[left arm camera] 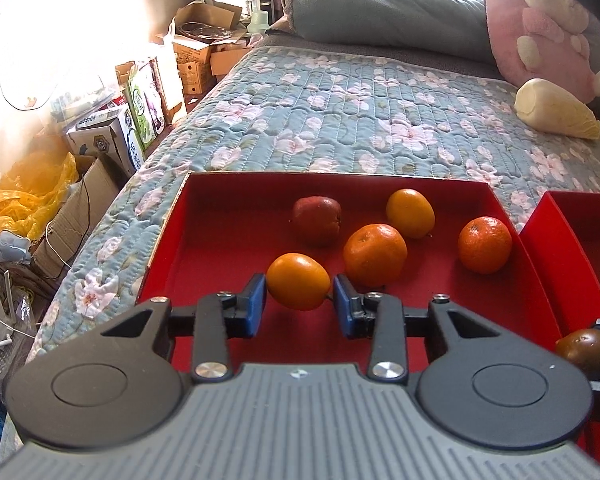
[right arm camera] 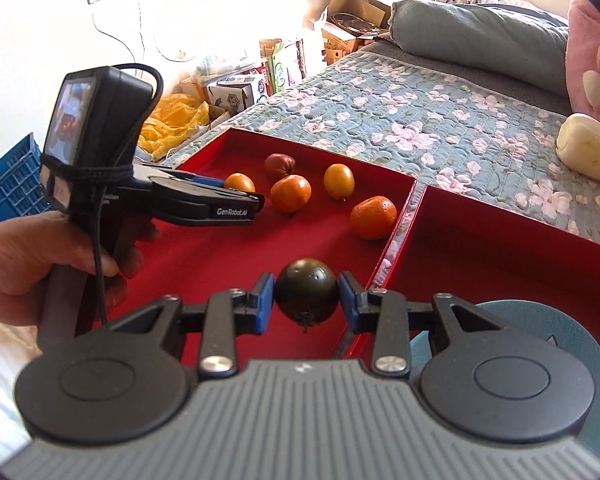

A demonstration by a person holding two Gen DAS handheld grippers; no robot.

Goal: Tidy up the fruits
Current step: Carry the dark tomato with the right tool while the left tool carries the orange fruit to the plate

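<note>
A red tray (left arm camera: pixel 220 216) on the bed holds a dark red apple (left arm camera: pixel 317 219), a yellow-orange fruit (left arm camera: pixel 410 213) and two tangerines (left arm camera: pixel 375 255) (left arm camera: pixel 485 245). My left gripper (left arm camera: pixel 300 298) is shut on a small orange fruit (left arm camera: pixel 298 281) held just above the tray floor. My right gripper (right arm camera: pixel 306 298) is shut on a dark green-brown tomato (right arm camera: pixel 307 295), held over the tray's near right part. A second red tray (right arm camera: pixel 500 248) lies to the right. The tomato also shows at the left wrist view's right edge (left arm camera: pixel 586 353).
A flowered quilt (left arm camera: pixel 360 120) covers the bed. A pale cabbage-like vegetable (left arm camera: pixel 556 114) and a pink plush (left arm camera: pixel 540 28) lie at the far right, a grey pillow (left arm camera: pixel 380 12) at the back. Cardboard boxes (left arm camera: pixel 196 52) and yellow bags (left arm camera: pixel 32 200) crowd the floor on the left. A teal disc (right arm camera: pixel 560 344) sits near right.
</note>
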